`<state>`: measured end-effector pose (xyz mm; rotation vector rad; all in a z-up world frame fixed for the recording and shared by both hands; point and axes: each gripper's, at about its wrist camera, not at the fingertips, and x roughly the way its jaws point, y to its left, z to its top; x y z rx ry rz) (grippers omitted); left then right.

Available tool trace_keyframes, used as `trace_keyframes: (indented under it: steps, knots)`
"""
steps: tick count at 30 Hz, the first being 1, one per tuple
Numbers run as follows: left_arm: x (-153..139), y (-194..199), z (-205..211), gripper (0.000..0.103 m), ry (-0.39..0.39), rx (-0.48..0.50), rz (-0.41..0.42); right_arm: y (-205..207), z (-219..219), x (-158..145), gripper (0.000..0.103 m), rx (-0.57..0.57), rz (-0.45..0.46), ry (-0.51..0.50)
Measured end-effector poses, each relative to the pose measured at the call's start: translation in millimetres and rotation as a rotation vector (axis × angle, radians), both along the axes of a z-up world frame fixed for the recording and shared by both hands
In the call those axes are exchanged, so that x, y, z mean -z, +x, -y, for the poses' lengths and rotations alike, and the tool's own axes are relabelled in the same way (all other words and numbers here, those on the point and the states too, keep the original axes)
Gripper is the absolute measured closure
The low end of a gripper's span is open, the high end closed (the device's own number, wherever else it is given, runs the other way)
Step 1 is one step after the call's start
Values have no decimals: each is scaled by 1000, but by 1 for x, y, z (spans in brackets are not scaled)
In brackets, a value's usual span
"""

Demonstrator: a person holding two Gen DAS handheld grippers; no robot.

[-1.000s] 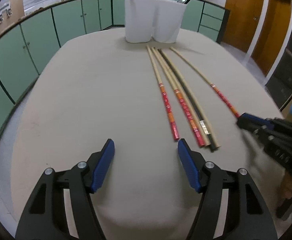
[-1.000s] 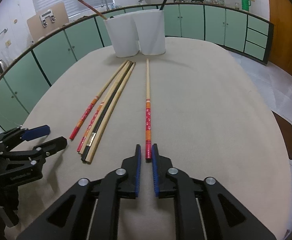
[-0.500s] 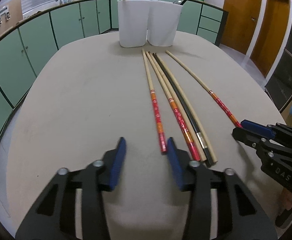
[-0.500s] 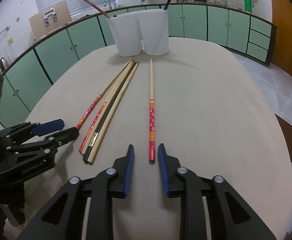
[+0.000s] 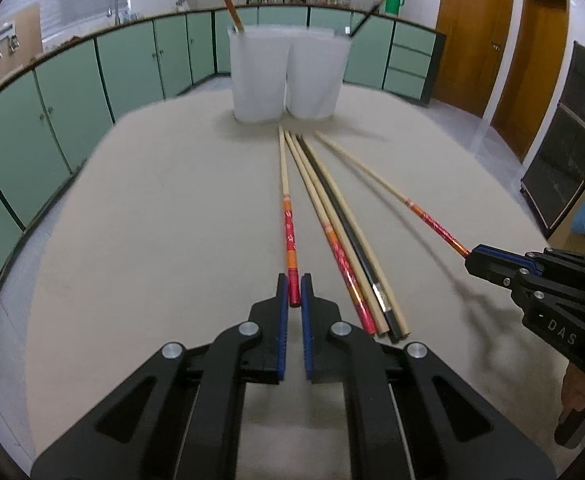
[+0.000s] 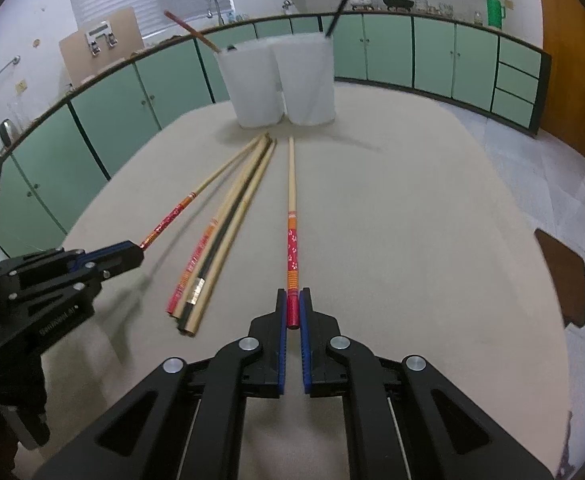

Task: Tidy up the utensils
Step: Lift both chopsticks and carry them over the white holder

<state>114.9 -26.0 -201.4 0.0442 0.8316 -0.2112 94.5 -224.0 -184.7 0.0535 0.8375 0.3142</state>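
Two white cups (image 5: 258, 76) (image 6: 310, 80) stand side by side at the table's far end, a red-brown stick in the left one and a black stick in the right. My left gripper (image 5: 294, 292) is shut on the red end of a bamboo chopstick (image 5: 290, 236), which points at the cups. My right gripper (image 6: 292, 308) is shut on the red end of a second such chopstick (image 6: 292, 240). Each gripper also shows in the other's view: the right gripper (image 5: 472, 258) and the left gripper (image 6: 136, 250). Between them lies a bundle of several chopsticks (image 5: 356, 264) (image 6: 208, 252), red-ended, plain and black.
The beige oval table (image 5: 152, 240) runs from me to the cups. Green cabinets (image 5: 124, 68) ring the room behind it. A brown chair seat (image 6: 560, 276) sits beyond the table's right edge. Wooden doors (image 5: 468, 36) stand at the far right.
My left gripper moved up to the leftmost chopstick and its wide jaws closed on the red end. My right gripper's narrow jaws closed fully on its chopstick.
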Motion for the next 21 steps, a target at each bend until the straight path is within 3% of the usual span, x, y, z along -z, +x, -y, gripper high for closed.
trace_keyframes:
  steps: [9,21]
  knots:
    - [-65,-3,-14,98,-18,-2,135,6,3,-62,97,-22,125,-15]
    - [-140,30,-8,98,-27,36,292,52,-2,-154,97,-66,260,4]
